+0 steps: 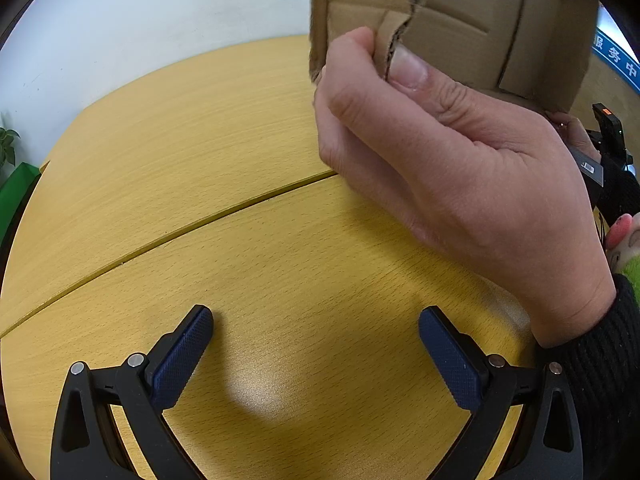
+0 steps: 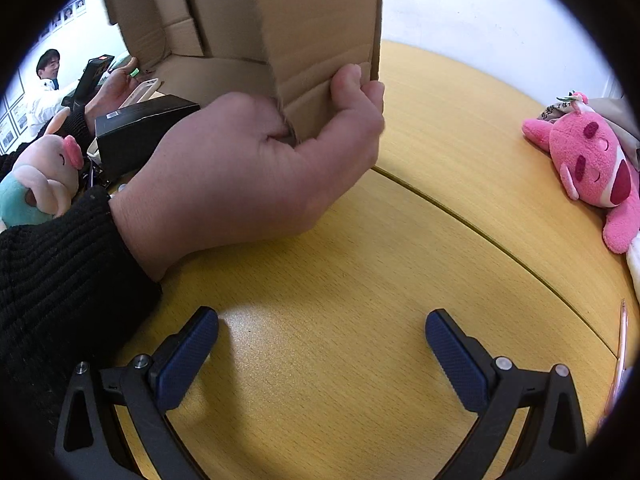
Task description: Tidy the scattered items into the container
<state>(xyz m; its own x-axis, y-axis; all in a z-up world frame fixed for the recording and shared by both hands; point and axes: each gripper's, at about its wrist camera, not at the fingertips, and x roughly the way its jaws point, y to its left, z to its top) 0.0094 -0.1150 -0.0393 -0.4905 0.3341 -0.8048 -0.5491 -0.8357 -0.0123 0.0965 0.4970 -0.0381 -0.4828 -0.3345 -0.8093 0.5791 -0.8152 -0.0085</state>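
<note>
Cardboard box (image 2: 256, 40) stands tilted off the table (image 2: 340, 280), hand-held (image 2: 240, 168); both grippers' fingers (image 1: 184, 356) spread.

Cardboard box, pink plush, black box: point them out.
cardboard box (image 2: 320, 20), right wrist view, on its outer wall.
pink plush (image 2: 588, 160), right wrist view, on its face.
black box (image 2: 140, 132), right wrist view, on its front side.
</note>
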